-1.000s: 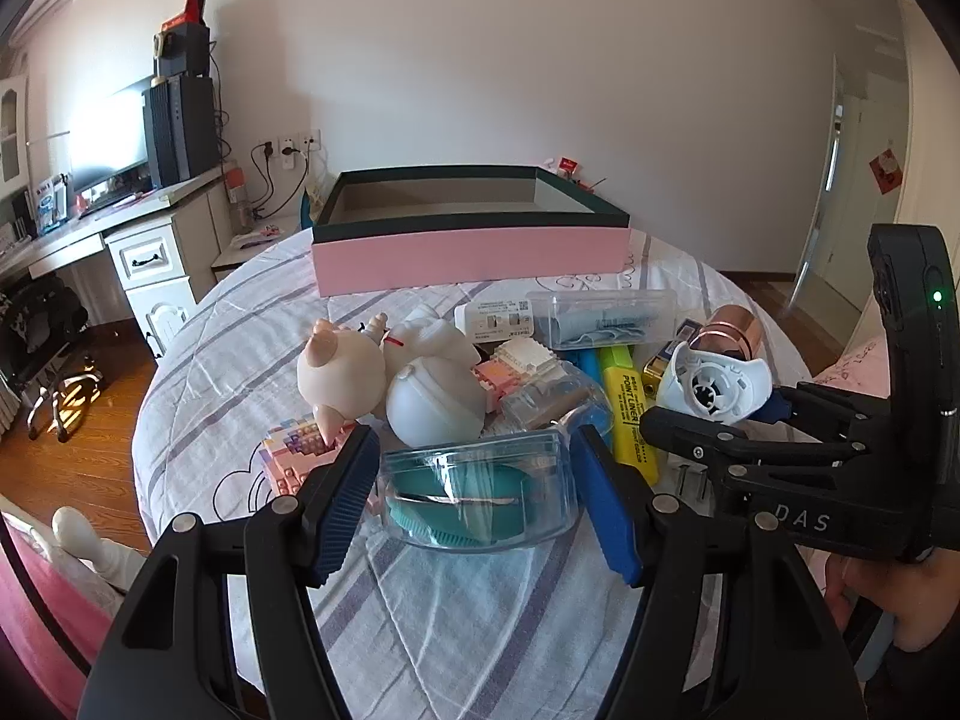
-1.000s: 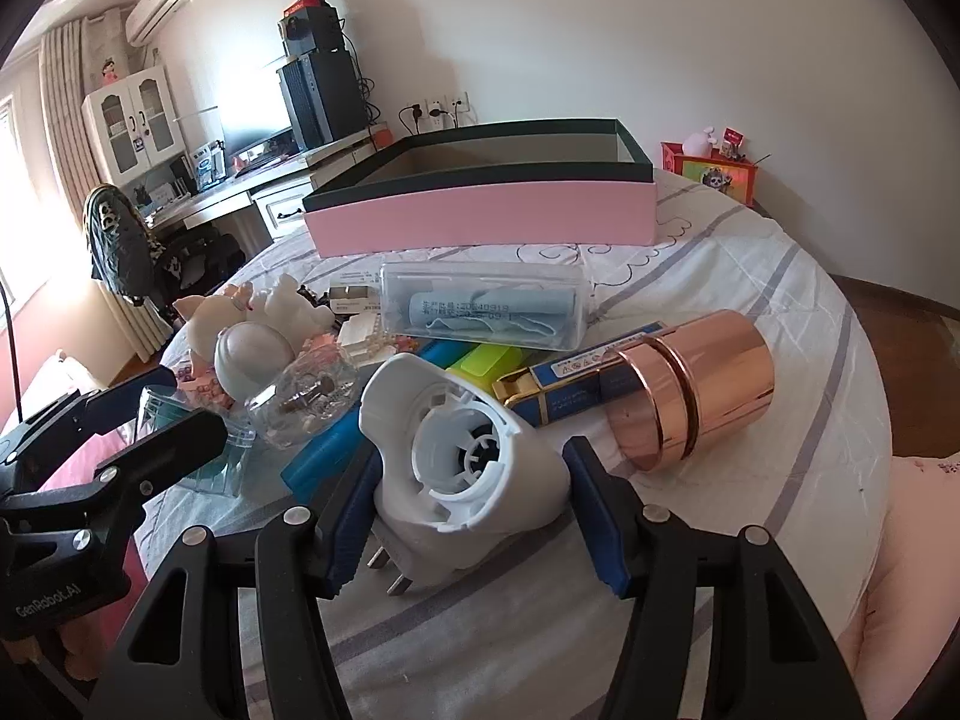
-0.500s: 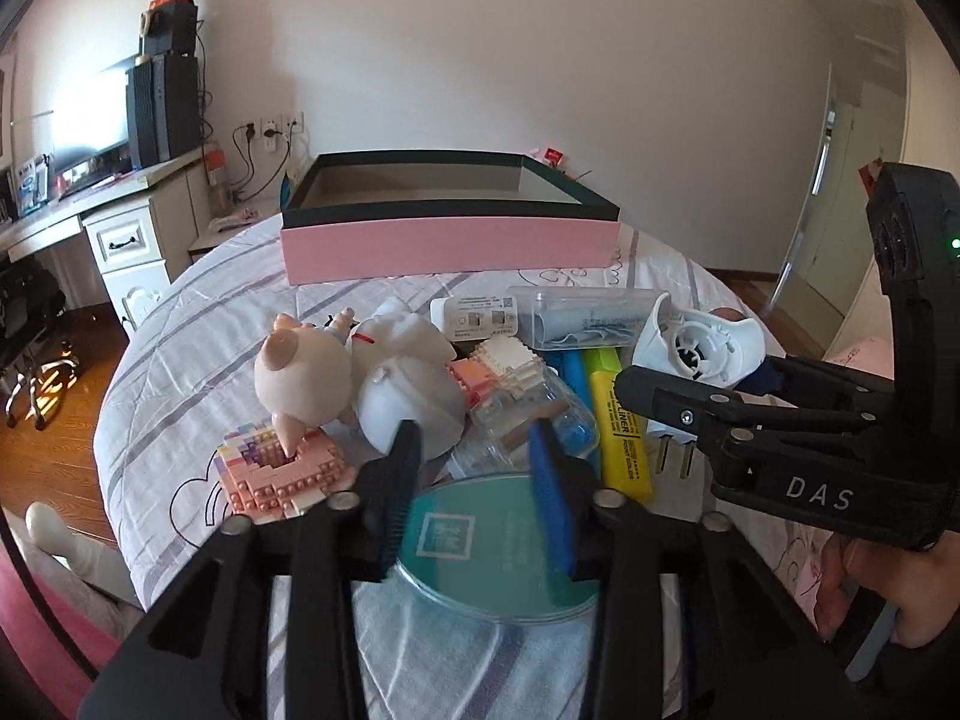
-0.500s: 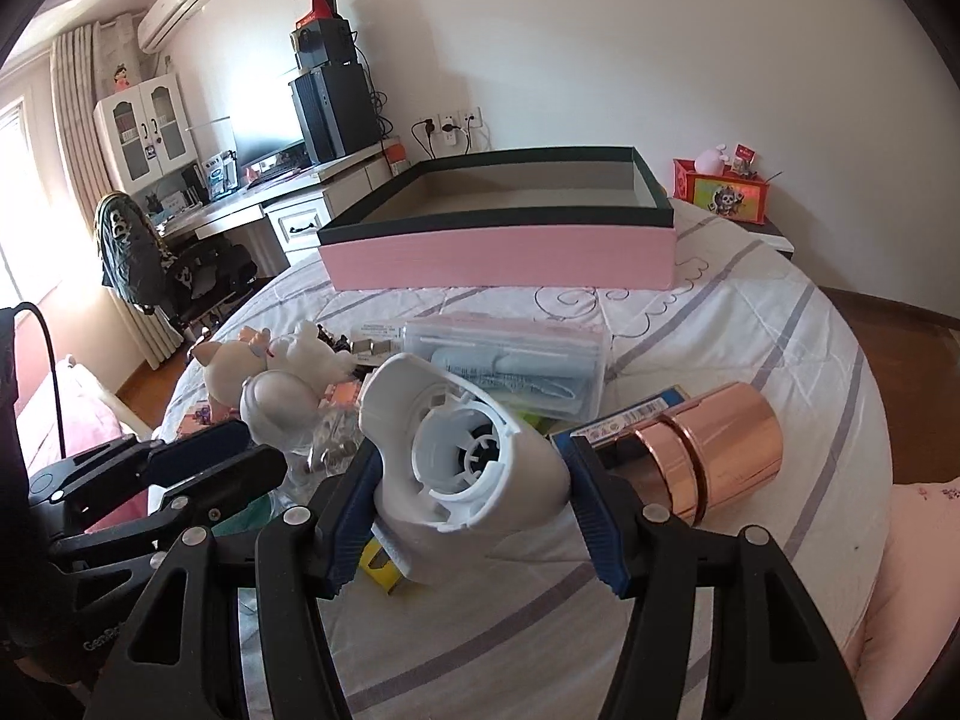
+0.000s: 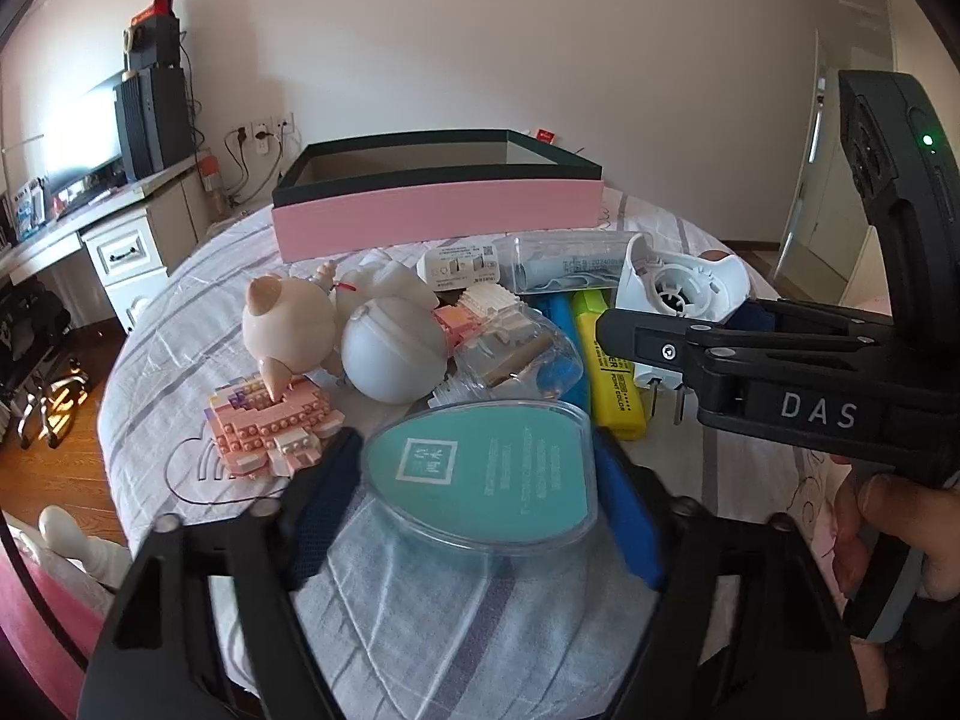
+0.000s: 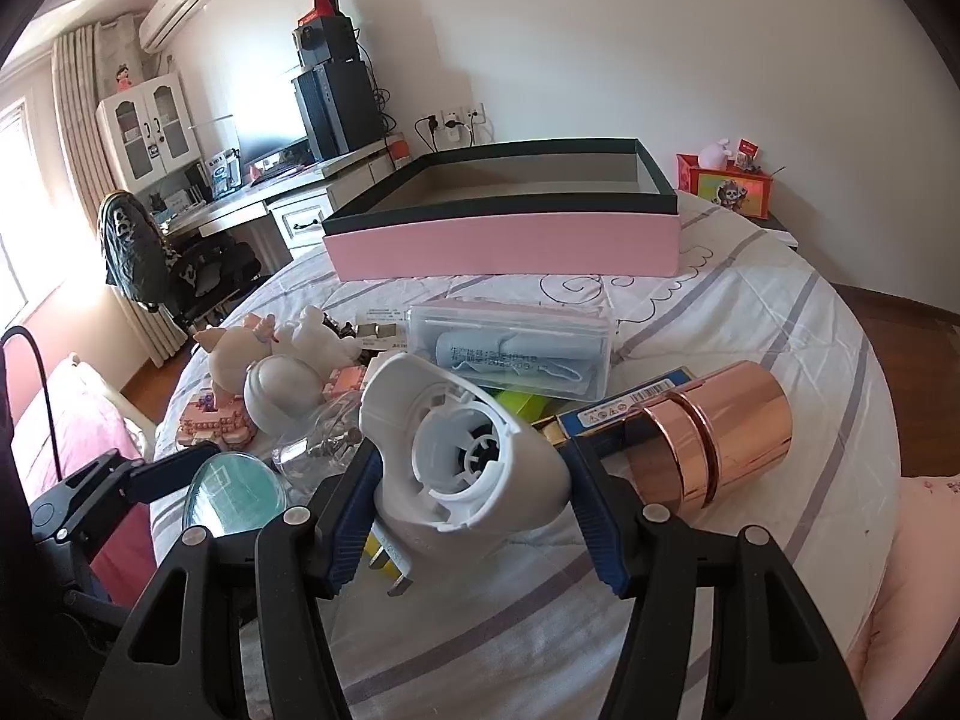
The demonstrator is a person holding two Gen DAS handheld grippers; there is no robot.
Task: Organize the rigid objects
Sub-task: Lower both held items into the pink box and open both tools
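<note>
A: Reaching ahead matters: the pink box lies beyond the clutter; the right gripper, clamped on the white plug-in device, seems nearer.

B: The left gripper, jaws just widened, brackets the teal oval case; contact unclear. The box floor's hidden.

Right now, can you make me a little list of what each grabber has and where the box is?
Left gripper: jaws just opening, teal case between them; pressing or not, cannot tell
Right gripper: shut on white plug gadget
Pink box: open top, far side of the table, behind the pile
Pile: pig toy, yellow highlighter, copper tube
</note>
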